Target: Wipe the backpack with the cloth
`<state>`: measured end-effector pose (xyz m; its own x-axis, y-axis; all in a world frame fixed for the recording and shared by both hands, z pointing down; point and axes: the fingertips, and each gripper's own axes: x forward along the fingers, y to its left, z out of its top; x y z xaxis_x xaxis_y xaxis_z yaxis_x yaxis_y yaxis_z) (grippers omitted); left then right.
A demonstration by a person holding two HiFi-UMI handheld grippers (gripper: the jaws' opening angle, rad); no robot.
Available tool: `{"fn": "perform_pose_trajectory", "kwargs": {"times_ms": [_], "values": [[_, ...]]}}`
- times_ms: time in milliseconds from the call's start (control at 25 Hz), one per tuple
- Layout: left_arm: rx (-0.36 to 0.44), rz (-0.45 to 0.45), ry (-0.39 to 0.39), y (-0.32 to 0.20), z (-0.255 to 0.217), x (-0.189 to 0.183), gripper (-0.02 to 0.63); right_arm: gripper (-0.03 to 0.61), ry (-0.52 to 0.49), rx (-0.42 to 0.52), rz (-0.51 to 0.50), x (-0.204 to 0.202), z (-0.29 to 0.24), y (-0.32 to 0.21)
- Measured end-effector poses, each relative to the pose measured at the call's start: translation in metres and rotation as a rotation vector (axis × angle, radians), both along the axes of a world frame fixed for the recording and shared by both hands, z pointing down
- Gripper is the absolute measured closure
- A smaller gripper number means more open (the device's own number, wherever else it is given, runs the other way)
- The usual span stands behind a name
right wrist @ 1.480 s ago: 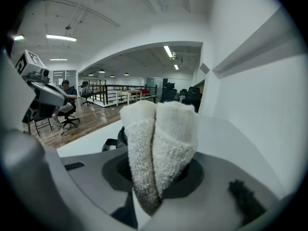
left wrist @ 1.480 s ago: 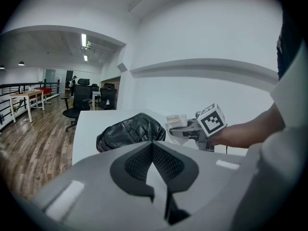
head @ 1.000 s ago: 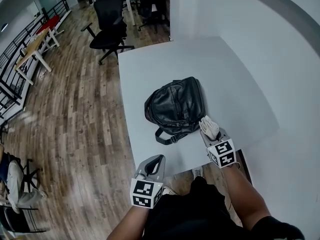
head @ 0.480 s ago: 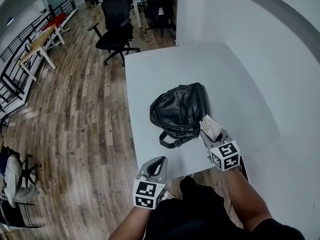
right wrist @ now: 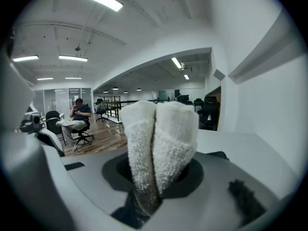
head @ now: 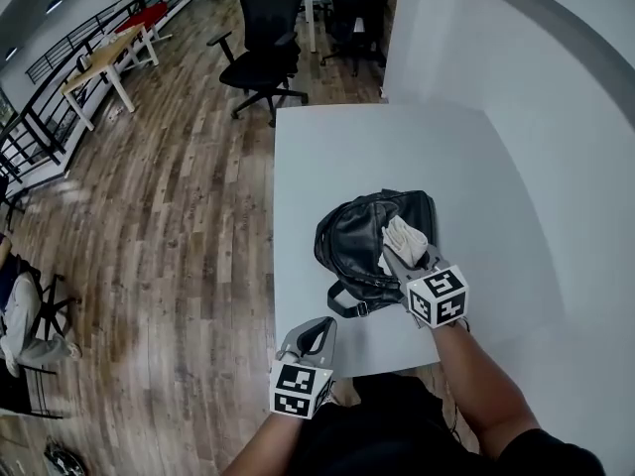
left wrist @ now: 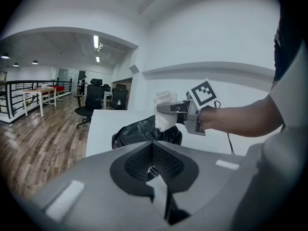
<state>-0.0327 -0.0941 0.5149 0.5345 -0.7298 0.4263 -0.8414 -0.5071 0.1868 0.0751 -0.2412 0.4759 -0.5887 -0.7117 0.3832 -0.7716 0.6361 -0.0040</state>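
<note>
A black leather backpack (head: 362, 236) lies flat on the white table (head: 327, 157), its handle toward me. My right gripper (head: 397, 253) is shut on a folded white cloth (head: 404, 234), which rests over the right part of the backpack's top. In the right gripper view the cloth (right wrist: 159, 143) fills the space between the jaws. My left gripper (head: 314, 337) hangs shut and holds nothing at the table's near edge, short of the backpack. From the left gripper view I see the backpack (left wrist: 139, 131), the cloth (left wrist: 165, 117) and the right gripper (left wrist: 174, 108) above it.
A white wall runs along the table's right side. Black office chairs (head: 263, 43) stand beyond the table's far end on the wooden floor (head: 149, 226). A seated person (right wrist: 77, 114) is far off; another (head: 20, 335) sits at the left edge.
My right gripper has carried the cloth from the backpack's near right edge up onto its top. The left gripper stayed at the table's near edge. The head view shifted.
</note>
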Motion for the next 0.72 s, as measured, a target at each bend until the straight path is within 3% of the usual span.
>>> {"fn": "perform_pose_trajectory", "kwargs": {"times_ms": [320, 720], "values": [[-0.044, -0.086, 0.014, -0.034, 0.013, -0.005, 0.607, 0.479, -0.023, -0.032, -0.041, -0.031, 0.026, -0.079], [-0.086, -0.095, 0.003, -0.050, 0.030, -0.003, 0.607, 0.479, -0.007, -0.065, -0.110, -0.077, 0.056, -0.126]]}}
